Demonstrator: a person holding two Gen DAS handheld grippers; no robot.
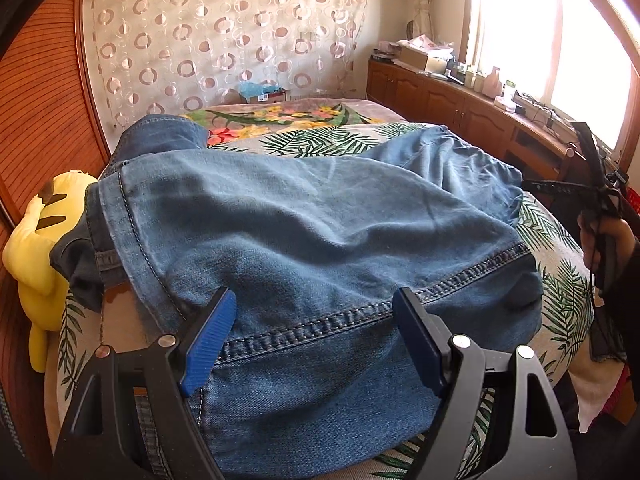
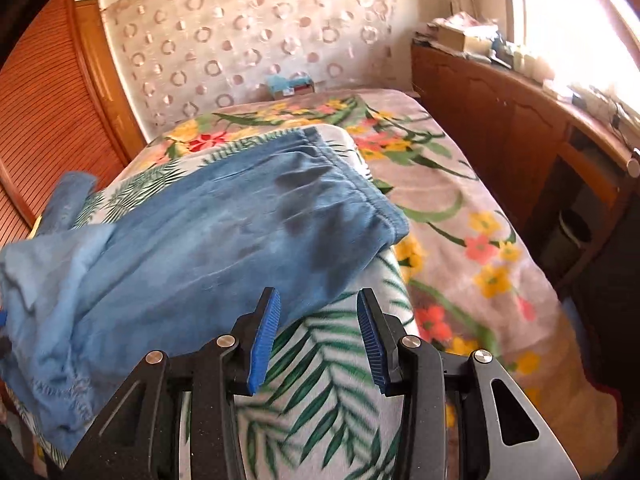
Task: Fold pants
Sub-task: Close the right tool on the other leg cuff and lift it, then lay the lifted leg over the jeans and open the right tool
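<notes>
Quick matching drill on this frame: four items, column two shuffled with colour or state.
1. jeans
2. plush toy
3. left tongs
4. right tongs

A. yellow, at the bed's edge
B. open over the palm-leaf blanket, nothing between the pads
C. blue denim, spread on the bed
D. open wide, straddling a stitched seam

Pairs: 1-C, 2-A, 3-D, 4-B

Blue denim pants (image 1: 304, 216) lie rumpled, partly folded, across the leaf-print blanket (image 2: 320, 364).
</notes>
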